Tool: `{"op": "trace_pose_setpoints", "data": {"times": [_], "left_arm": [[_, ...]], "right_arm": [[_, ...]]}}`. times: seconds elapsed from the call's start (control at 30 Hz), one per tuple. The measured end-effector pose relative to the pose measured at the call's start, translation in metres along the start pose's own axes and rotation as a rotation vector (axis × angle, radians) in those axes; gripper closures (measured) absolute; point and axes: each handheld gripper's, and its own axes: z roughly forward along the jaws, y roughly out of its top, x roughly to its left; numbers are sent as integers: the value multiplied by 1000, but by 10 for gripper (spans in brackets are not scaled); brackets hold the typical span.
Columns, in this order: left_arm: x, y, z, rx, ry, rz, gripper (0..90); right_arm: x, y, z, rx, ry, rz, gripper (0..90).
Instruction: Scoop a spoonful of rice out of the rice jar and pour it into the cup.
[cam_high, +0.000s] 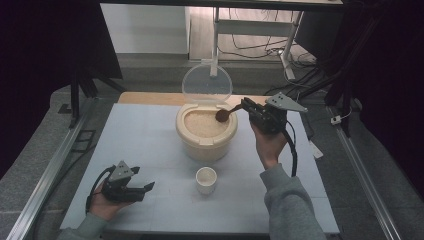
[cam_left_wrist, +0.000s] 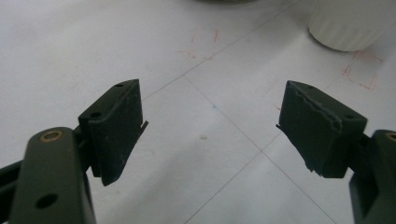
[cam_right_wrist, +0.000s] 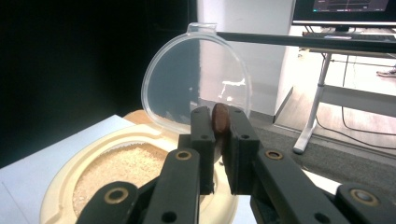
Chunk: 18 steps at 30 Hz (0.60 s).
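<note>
The right gripper (cam_high: 248, 107) has its jaws pressed onto the handle of a brown wooden spoon (cam_high: 226, 113), and the spoon's long axis runs from those jaws out toward the rice bin (cam_high: 206, 131), ending with the bowl of the spoon over the right part of the bin's opening, above the rice (cam_high: 202, 123). In the right gripper view the handle end (cam_right_wrist: 220, 119) shows pinched edge-on between the two black pads, with the bin's cream rim (cam_right_wrist: 70, 172) and the grain below and to the left, and the clear lid (cam_right_wrist: 196, 74) standing upright at the bin's far side. The spoon appears to hang over the grain rather than dig into it, though whether it touches the rice cannot be told. So the scoop seems to depend on tipping the spoon down along its own length into the bin, with the lid behind it left alone. The white cup (cam_high: 206, 179) stands on the table (cam_high: 145, 145) just in front of the bin, on the person's side, between the two hands. The left gripper (cam_high: 145, 189) rests low on the table, well to the left of the bin and nearer the cup than the bin; its jaws are spread wide with nothing between them, the ribbed cup (cam_left_wrist: 348, 25) showing beyond them.
</note>
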Motion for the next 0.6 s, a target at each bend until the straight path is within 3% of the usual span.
{"op": "trace_pose_setpoints", "data": {"times": [0.1,0.2,0.47,0.5,0.53,0.6], "left_arm": [[0,0,0,0,1,0,218],[0,0,0,0,1,0,218],[1,0,0,-1,4,-1,218],[0,0,0,-1,4,0,218],[0,0,0,-1,3,1,218],[0,0,0,0,4,0,217]], "right_arm": [[2,-2,4,19,16,1,832],[3,-5,7,36,35,32,832],[-8,-17,12,66,76,206,833],[-11,-20,12,73,84,250,833],[-11,-20,12,73,84,250,833],[-13,-24,13,80,91,295,833]]}}
